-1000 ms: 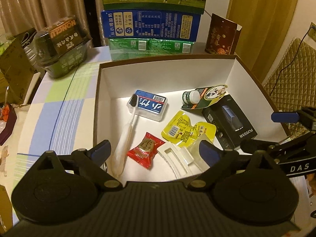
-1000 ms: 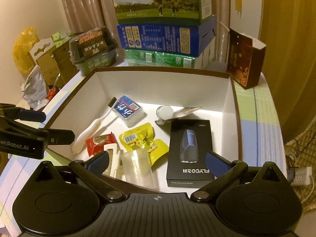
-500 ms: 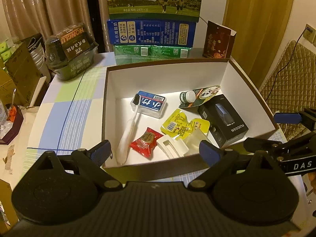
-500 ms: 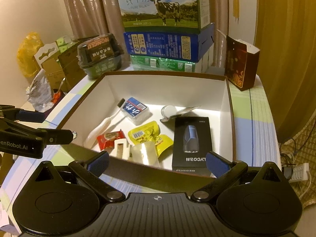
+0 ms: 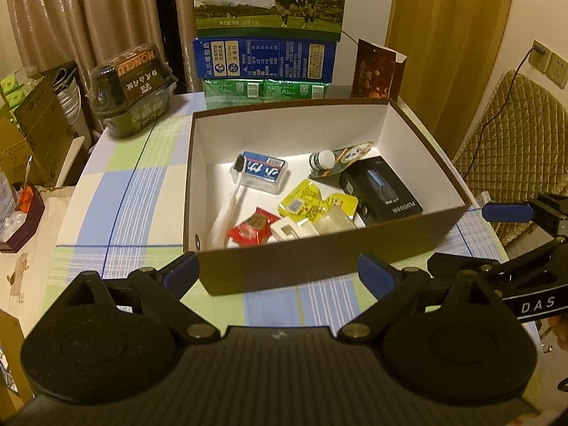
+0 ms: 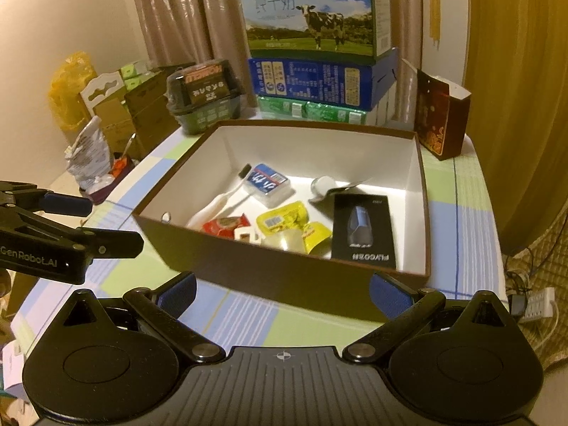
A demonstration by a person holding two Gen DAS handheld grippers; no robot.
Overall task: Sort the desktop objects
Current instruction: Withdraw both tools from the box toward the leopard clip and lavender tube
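Observation:
A brown box with white inside (image 5: pixel 319 259) (image 6: pixel 284 284) stands on the checked tablecloth. It holds a white toothbrush (image 5: pixel 227 209) (image 6: pixel 216 206), a blue floss box (image 5: pixel 262 172) (image 6: pixel 266 184), a red sachet (image 5: pixel 252 229) (image 6: pixel 223 225), yellow pouches (image 5: pixel 312 202) (image 6: pixel 287 222), a white clip (image 5: pixel 289 230), a small bottle (image 5: pixel 325 159) (image 6: pixel 325 184) and a black shaver box (image 5: pixel 385 195) (image 6: pixel 362 230). My left gripper (image 5: pixel 278 275) and right gripper (image 6: pixel 282 289) are both open and empty, in front of the box's near wall.
Stacked milk cartons (image 5: pixel 269 32) (image 6: pixel 316 56) stand behind the box. A dark food tub (image 5: pixel 133 88) (image 6: pixel 204 96) is at the back left, a dark red carton (image 5: pixel 376 71) (image 6: pixel 440 113) at the back right. Clutter lies off the table's left edge, a chair (image 5: pixel 511 135) to the right.
Both grippers have pulled back and up from over the box, so the whole box and its near wall now show. Both stay open and empty.

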